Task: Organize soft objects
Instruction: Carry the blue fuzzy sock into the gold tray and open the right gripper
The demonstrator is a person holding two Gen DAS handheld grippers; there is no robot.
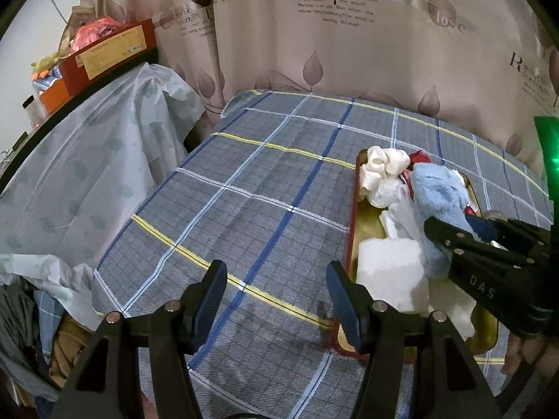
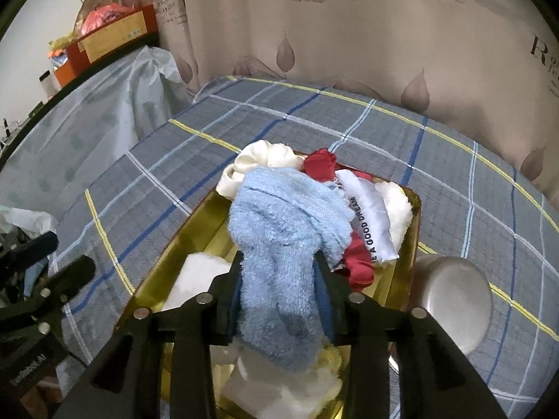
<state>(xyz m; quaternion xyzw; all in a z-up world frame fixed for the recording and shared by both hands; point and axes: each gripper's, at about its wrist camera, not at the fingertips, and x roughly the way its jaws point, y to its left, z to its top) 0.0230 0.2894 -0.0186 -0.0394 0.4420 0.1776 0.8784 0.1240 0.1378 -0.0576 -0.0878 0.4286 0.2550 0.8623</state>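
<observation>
My right gripper [image 2: 279, 265] is shut on a light blue fluffy cloth [image 2: 279, 230] and holds it over a gold tray with a red rim [image 2: 206, 209]. In the tray lie a cream scrunchie [image 2: 258, 160], a red cloth [image 2: 321, 166] with a white printed label [image 2: 367, 216], and white soft pieces [image 2: 195, 276]. In the left wrist view the right gripper [image 1: 450, 234] grips the blue cloth [image 1: 440, 195] above the tray [image 1: 353, 223]. My left gripper [image 1: 276, 293] is open and empty, low over the plaid cloth, just left of the tray.
A plaid grey-blue cloth [image 1: 265, 181] covers the table. A round silver lid [image 2: 454, 293] lies right of the tray. A plastic-covered heap [image 1: 87, 160] stands left, boxes [image 1: 108, 52] behind it, a printed curtain [image 1: 349, 52] at the back.
</observation>
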